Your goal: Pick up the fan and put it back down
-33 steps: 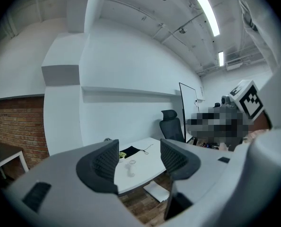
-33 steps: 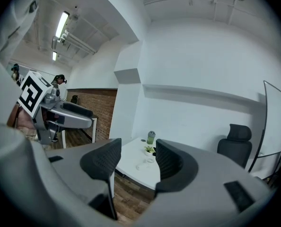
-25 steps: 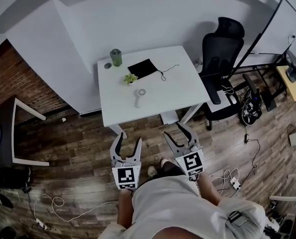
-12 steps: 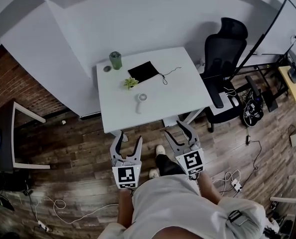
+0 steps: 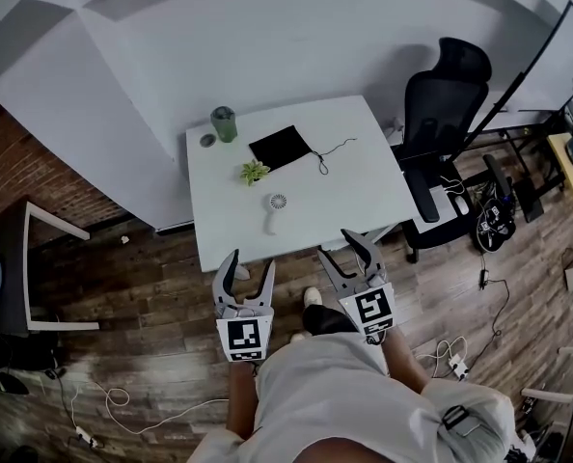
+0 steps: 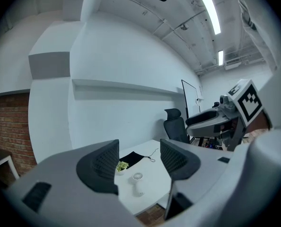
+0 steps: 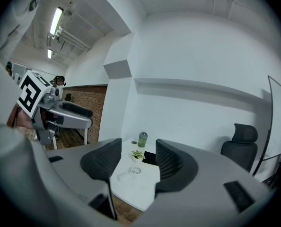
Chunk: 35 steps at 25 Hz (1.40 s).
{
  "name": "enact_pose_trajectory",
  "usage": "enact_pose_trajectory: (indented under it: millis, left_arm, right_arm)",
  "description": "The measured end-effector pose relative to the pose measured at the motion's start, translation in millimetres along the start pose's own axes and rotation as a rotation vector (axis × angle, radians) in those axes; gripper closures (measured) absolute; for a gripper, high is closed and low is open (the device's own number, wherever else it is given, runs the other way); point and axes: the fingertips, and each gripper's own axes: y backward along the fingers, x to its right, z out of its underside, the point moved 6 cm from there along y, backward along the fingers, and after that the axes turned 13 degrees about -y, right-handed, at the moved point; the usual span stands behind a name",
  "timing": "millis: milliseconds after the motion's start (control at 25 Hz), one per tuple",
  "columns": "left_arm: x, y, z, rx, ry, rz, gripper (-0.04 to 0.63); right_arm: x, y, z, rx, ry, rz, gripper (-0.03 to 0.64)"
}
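now that the person has stepped closer, the left gripper and right gripper hover by the near edge of the counter, fingers released (both empty); the handheld fan lies untouched mid-counter, its pickup not yet begun.

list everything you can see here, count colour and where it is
fan: 1, white, lying on the table, front middle
plant: 1, green, small pot, just behind the fan
mat: 1, black, back of the table, thin cable beside it
tumbler: 1, green, back left corner of the table
disc: 1, grey, left of the tumbler
table: 1, white, against the white wall
office chair: 1, black, right of the table
side table: 1, dark top, white legs, far left
left gripper: 1, grey, jaws apart, empty, short of the table
right gripper: 1, grey, jaws apart, empty, short of the table
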Motion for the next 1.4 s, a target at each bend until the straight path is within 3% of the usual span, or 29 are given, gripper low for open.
enact_pose_trajectory:
  millis: [400,920,1400]
  left_arm:
    - [-16,-61,-4,-0.019,0.026,-0.045,0.330]
    - [-15,-121,-7,-0.084,0.000,-0.087,0.331]
    - [-7,-163,12,-0.170,0.024,-0.021,0.331]
  right_arm:
    - [43,-52,-12,-0.013,0.010,-0.050,0.391]
    - [93,-103,-10,-0.027,-0.013,-0.140,0.394]
    - [117,-133,11,-0.103,-0.052,-0.162,0.397]
